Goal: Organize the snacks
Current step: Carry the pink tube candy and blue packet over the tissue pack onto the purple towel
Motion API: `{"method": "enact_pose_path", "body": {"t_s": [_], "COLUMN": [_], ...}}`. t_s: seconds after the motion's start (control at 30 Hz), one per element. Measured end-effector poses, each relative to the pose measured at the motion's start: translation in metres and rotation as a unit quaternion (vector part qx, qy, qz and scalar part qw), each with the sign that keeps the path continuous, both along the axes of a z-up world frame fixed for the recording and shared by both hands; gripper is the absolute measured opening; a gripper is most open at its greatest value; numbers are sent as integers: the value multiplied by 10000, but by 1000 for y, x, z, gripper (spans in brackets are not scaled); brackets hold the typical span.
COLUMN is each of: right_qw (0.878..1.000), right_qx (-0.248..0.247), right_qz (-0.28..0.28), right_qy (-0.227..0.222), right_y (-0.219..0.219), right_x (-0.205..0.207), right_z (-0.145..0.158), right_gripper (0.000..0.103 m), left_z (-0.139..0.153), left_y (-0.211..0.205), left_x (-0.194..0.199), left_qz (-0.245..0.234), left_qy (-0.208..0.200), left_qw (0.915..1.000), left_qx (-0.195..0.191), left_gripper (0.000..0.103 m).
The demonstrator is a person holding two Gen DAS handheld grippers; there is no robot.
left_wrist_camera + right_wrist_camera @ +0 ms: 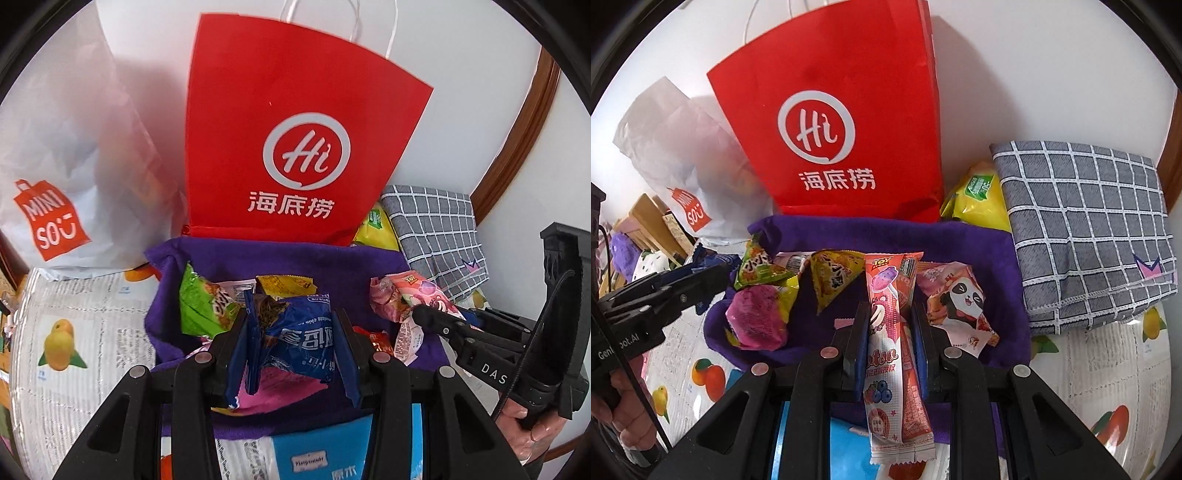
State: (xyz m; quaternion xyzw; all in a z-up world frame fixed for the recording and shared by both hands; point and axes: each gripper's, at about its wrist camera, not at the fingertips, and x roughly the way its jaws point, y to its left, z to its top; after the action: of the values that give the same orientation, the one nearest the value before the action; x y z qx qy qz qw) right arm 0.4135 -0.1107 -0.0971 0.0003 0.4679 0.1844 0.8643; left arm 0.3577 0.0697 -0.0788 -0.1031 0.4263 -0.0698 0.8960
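Both tongs are gripping snacks above the purple cloth (280, 254). Left tongs (291, 354) are clamped on a crumpled blue snack packet (299, 339), pinching it from both sides so that its torn top is pointing toward twelve o'clock in the left wrist view. Right tongs (891, 347) are closed around a long pink lollipop packet (892, 332), holding it near its middle, with the lower end hanging down toward six o'clock.

Loose snacks are lying on the cloth: a green packet (201, 306) at ten o'clock of the blue one, and, in the right wrist view, a magenta packet (759, 321) at nine o'clock, a yellow triangular packet (831, 277) at eleven o'clock and a panda packet (960, 302) at two o'clock of the lollipop packet. A red paper bag (295, 140) is standing upright behind the cloth at twelve o'clock, a white Miniso bag (62, 177) is sitting at ten o'clock, and a folded grey checked cloth (1082, 229) is lying at two o'clock on the fruit-print desk (74, 332).

Judging from this, the step in hand is carrying each held packet to its grouping place. Doing it well probably means keeping both grips firm but not crushing, lifting clear of the pile so no neighbour is dragged along, and moving one packet at a time so the two tools are not crossing. The blue packet looks open, so keeping its mouth upward would be guarding against spills.
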Motion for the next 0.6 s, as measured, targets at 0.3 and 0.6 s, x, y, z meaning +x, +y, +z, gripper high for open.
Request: {"method": "enact_pose_path", "body": {"t_s": [0.3, 0.6], "right_qw": [9995, 9988], "right_qx": [-77, -166], "right_qz": [139, 188], "right_qy": [290, 425], "right_y": [6, 11], "right_x": [15, 20], "right_z": [-22, -36], "right_gripper": [21, 22], "left_z": [-24, -41], "left_y": [-5, -9], "left_x": [24, 36], "left_qz": [-15, -72], "left_qy": [266, 476], "left_qw": [9996, 9988], "left_qx": [39, 8], "left_gripper": [41, 41]}}
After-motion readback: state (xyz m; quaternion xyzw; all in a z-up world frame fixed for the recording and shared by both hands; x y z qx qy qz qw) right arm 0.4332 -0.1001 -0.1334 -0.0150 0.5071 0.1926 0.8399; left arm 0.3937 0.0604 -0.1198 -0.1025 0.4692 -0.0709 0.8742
